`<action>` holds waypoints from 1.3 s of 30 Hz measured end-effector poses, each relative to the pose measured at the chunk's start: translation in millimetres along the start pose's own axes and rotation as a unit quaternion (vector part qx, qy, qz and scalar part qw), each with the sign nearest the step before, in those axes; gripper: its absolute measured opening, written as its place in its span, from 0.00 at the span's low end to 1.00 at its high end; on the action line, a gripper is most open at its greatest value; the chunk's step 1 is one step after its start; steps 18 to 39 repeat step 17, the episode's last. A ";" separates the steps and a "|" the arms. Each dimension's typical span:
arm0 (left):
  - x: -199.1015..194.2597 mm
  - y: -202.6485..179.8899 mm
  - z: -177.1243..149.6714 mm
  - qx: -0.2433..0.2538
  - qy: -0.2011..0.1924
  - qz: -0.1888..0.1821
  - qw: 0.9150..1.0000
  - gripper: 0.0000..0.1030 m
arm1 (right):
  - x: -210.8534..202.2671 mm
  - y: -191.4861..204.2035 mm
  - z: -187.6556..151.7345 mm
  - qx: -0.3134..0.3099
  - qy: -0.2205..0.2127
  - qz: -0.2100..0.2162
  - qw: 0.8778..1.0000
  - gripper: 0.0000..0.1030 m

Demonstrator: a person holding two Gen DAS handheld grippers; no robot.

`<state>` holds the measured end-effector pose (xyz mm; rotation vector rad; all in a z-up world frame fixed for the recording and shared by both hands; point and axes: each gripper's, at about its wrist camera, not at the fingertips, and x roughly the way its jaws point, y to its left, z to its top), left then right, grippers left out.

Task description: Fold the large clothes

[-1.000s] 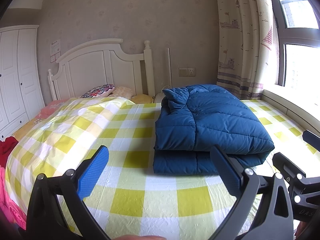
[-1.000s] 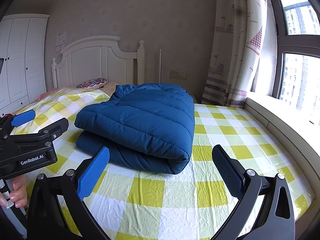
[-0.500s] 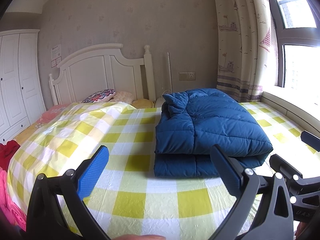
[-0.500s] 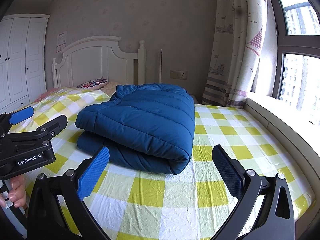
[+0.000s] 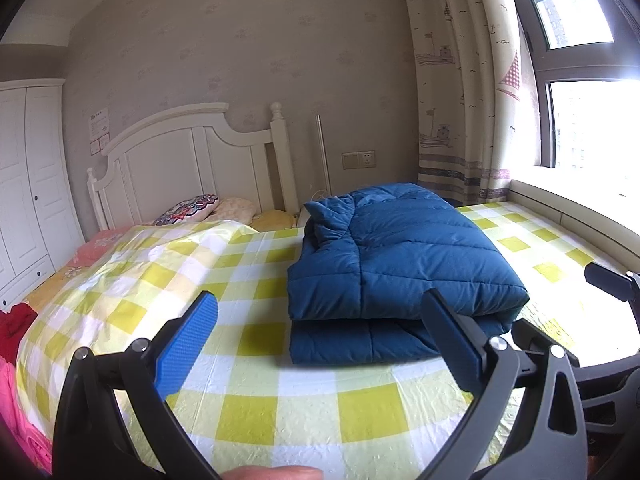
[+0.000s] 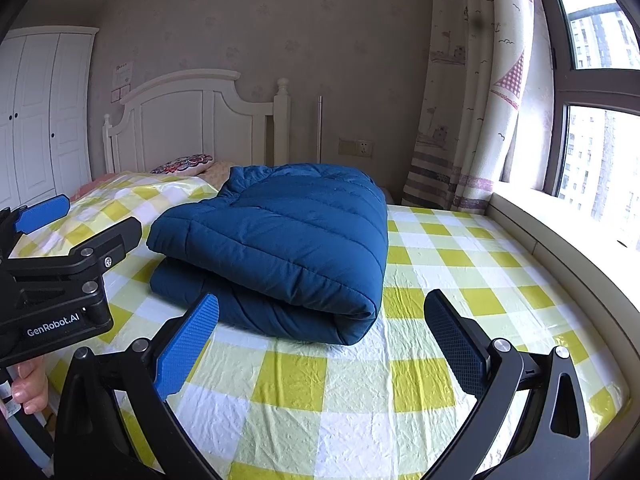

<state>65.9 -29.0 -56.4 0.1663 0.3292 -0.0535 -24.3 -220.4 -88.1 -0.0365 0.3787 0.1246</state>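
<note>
I see my left gripper [image 5: 316, 332] and right gripper [image 6: 320, 332] both spread wide, holding nothing. The folded blue padded coat [image 6: 280, 240] lies on the yellow-checked bedsheet [image 6: 360, 392] ahead of them. The left gripper's body reads "GenRobot.AI".

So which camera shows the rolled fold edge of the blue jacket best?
The right wrist view: the jacket's rounded fold faces the camera, unblocked. In the left wrist view the jacket shows its stacked open edges instead, and a tong finger overlaps its near corner.
</note>
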 end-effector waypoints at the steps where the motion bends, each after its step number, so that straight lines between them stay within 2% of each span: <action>1: 1.2 -0.7 0.1 0.000 0.002 -0.003 1.000 0.98 | 0.9 -1.5 -0.8 0.001 0.002 0.000 1.000 0.96; 6: 7.5 -4.1 2.1 -0.003 0.003 -0.014 1.000 0.98 | 4.4 -5.2 -1.6 0.002 0.009 -0.001 1.000 0.96; 10: 10.4 -2.0 3.6 -0.008 0.005 -0.048 0.999 0.98 | 10.1 -6.2 0.0 -0.001 0.020 0.008 1.000 0.96; 13: 30.4 17.0 9.6 -0.009 0.037 -0.075 0.996 0.98 | 17.6 -12.3 7.1 -0.016 0.028 0.009 0.999 0.96; 14: 45.2 35.2 13.0 -0.017 0.055 -0.080 0.995 0.98 | 21.1 -21.0 12.8 -0.021 0.033 0.010 0.999 0.96; 15: 56.1 49.9 15.5 -0.021 0.065 -0.076 0.995 0.98 | 24.4 -33.3 20.2 -0.027 0.037 0.006 0.999 0.96; 16: 69.9 70.3 19.0 -0.025 0.076 -0.065 0.995 0.98 | 27.6 -53.6 30.7 -0.033 0.039 -0.017 0.999 0.96; 17: 88.2 102.3 23.2 -0.033 0.087 -0.038 0.995 0.98 | 30.3 -81.2 42.7 -0.034 0.041 -0.053 0.997 0.96; 39: 88.2 102.3 23.2 -0.033 0.087 -0.038 0.995 0.98 | 30.3 -81.2 42.7 -0.034 0.041 -0.053 0.997 0.96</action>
